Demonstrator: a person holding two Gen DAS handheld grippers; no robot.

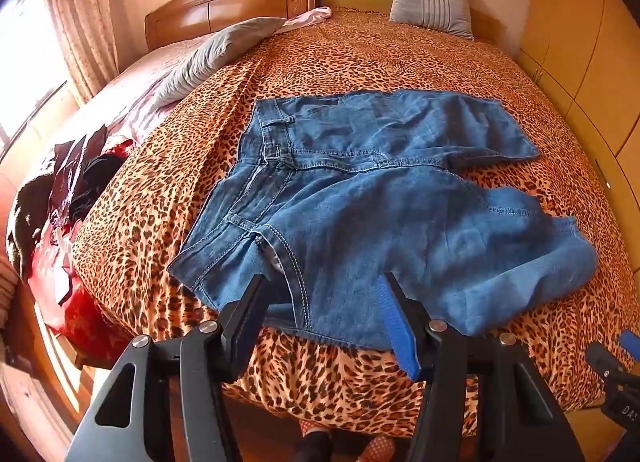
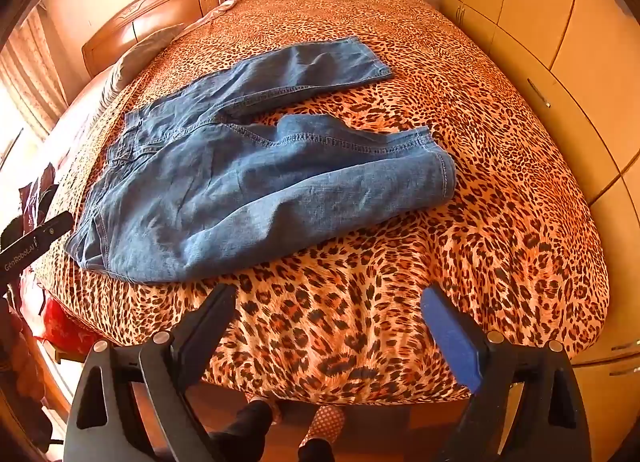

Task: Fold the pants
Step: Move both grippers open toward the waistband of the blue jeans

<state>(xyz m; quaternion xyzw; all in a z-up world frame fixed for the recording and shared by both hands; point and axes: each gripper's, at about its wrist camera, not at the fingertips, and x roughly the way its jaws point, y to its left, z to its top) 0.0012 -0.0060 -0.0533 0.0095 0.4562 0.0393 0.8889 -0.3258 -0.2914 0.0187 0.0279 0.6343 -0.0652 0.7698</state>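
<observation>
Blue denim pants [image 1: 360,222] lie spread on a leopard-print bedspread [image 1: 400,54], waistband to the left and legs to the right. The far leg lies flat; the near leg is rumpled, its hem [image 2: 444,174] turned towards the right. My left gripper [image 1: 322,282] hovers open over the near hip edge of the pants, and its pads press on nothing. In the right wrist view the pants [image 2: 240,190] fill the left half. My right gripper [image 2: 329,291] stands wide open over bare bedspread [image 2: 480,182], close to the bed's front edge and right of the pants.
A striped grey pillow [image 1: 432,6] and a plain grey one [image 1: 216,58] lie by the wooden headboard [image 1: 232,2]. Wardrobe doors [image 2: 560,22] line the bed's right side. A heap of red and dark clothes [image 1: 60,202] sits at the left. A person's spotted slippers [image 2: 328,422] show below.
</observation>
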